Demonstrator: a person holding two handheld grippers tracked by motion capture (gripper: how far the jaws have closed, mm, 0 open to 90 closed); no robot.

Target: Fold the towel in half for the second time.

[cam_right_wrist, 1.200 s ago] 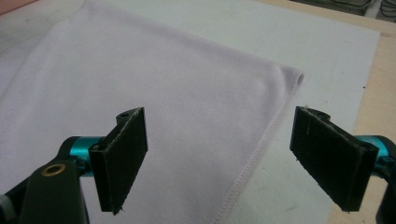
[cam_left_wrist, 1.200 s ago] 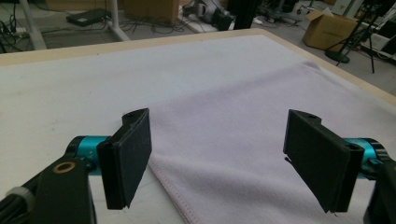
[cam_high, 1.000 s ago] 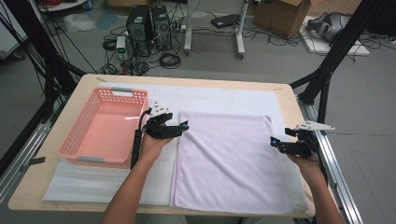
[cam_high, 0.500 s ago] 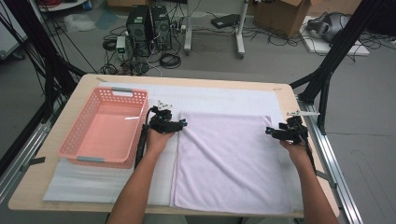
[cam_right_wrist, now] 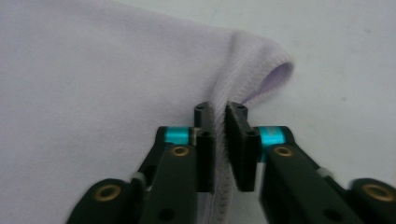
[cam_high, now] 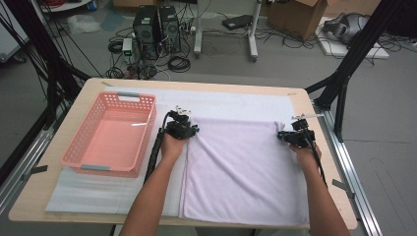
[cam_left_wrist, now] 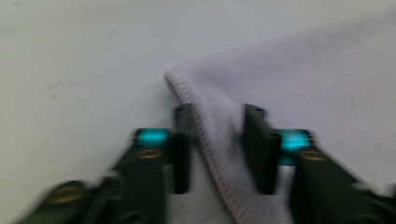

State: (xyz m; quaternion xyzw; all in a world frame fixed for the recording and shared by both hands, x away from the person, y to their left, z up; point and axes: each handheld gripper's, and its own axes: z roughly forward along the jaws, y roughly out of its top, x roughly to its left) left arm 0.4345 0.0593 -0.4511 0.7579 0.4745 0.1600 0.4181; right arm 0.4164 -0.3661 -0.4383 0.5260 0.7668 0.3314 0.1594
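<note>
A pale lilac towel [cam_high: 241, 167] lies flat on a white mat [cam_high: 226, 102] on the table. My left gripper [cam_high: 193, 130] is at the towel's far left corner. In the left gripper view it [cam_left_wrist: 218, 119] is open, its jaws straddling the stitched hem of the towel [cam_left_wrist: 303, 79] just behind the corner. My right gripper [cam_high: 281, 136] is at the far right corner. In the right gripper view it [cam_right_wrist: 219, 112] is shut on the towel's [cam_right_wrist: 93, 70] hem, which bunches into a small raised fold beyond the jaws.
A pink plastic basket [cam_high: 110, 135], with nothing in it, stands on the mat to the left of the towel, close to my left forearm. The wooden table edge [cam_high: 196, 84] runs along the far side; black frame posts rise at both sides.
Both hands have moved away from the person, up along the towel's sides to its far corners. The right gripper travelled farther and now pinches the hem.
</note>
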